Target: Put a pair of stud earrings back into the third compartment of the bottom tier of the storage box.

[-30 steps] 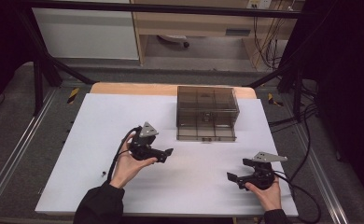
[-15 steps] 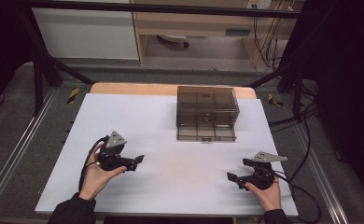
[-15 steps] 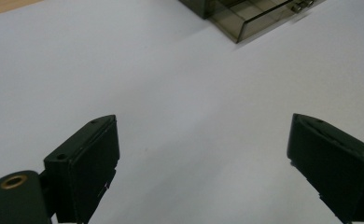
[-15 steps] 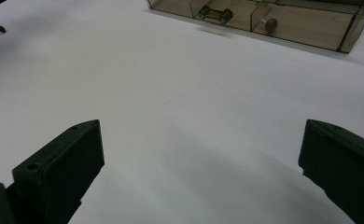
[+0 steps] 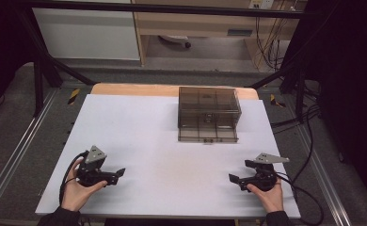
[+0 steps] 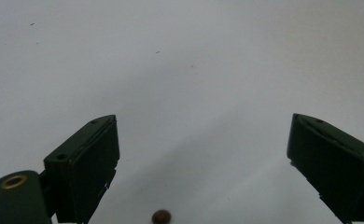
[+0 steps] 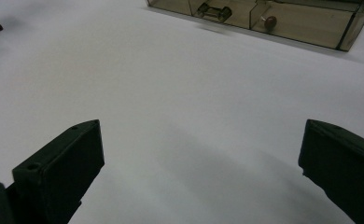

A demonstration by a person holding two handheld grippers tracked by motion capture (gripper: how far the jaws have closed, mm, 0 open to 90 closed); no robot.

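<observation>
Two handheld grippers rest low over a white table (image 5: pixel 172 141), one near each front corner, and we see them from above with a hand behind each. At the left, the left gripper (image 5: pixel 119 173) sits in the person's left hand (image 5: pixel 75 193), topped by a grey three-cornered plate, with a black cable looping off its back. Its jaws point toward the middle of the table. In the left gripper view we see those jaws standing wide apart with nothing between them, and a small dark brown bead (image 6: pixel 161 216) lies on the white surface just ahead of the camera, at the bottom edge.

Moving toward the middle, a smoky transparent plastic organiser box (image 5: pixel 209 114) stands at the far side of the table, well apart from both grippers. Its lid is down, and we can make out divided compartments inside. In the right gripper view a latch shows on its front wall, and a small brown round object sits inside one compartment.

At the right, the right gripper (image 5: pixel 233 179) is held in the right hand (image 5: pixel 267 195), its jaws pointing left and spread wide, empty.
</observation>
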